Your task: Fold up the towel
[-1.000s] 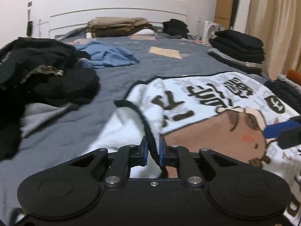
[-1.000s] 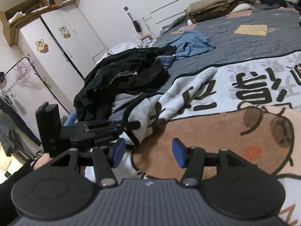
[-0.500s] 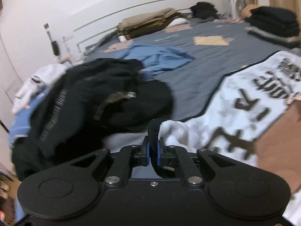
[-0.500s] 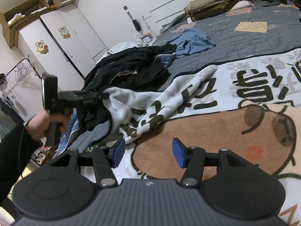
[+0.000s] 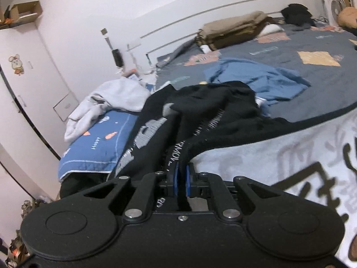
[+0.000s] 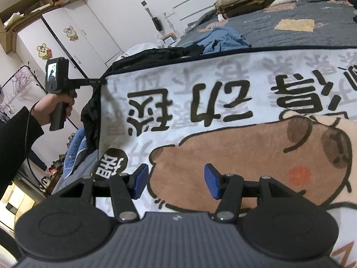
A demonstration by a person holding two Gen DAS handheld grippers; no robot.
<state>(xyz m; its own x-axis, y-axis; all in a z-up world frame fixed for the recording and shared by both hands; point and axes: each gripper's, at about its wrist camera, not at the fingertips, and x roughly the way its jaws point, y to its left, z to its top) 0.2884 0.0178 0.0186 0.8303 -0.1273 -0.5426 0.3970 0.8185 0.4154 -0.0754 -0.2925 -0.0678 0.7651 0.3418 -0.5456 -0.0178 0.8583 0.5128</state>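
Note:
The towel (image 6: 223,102) is white with black characters, a brown cartoon animal and a dark hem, and it lies spread over the bed. My left gripper (image 5: 181,175) is shut on the dark hem at the towel's (image 5: 279,156) corner. In the right wrist view, a hand holds the left gripper (image 6: 100,81) out at the far left, where it keeps that corner lifted and taut. My right gripper (image 6: 176,184) hovers open just above the brown print, with nothing between its blue pads (image 6: 141,179).
A heap of black clothes (image 5: 212,111) lies right beyond the held corner, with a blue garment (image 5: 256,78) behind it. Folded tan bedding (image 5: 234,26) sits by the headboard. A blue pillow (image 5: 98,145) and a white wardrobe (image 6: 67,44) are to the left.
The left gripper has carried the towel corner up and out to the left, which opened the folded-over flap and pulled the towel flat. The right gripper stayed open over the brown print.

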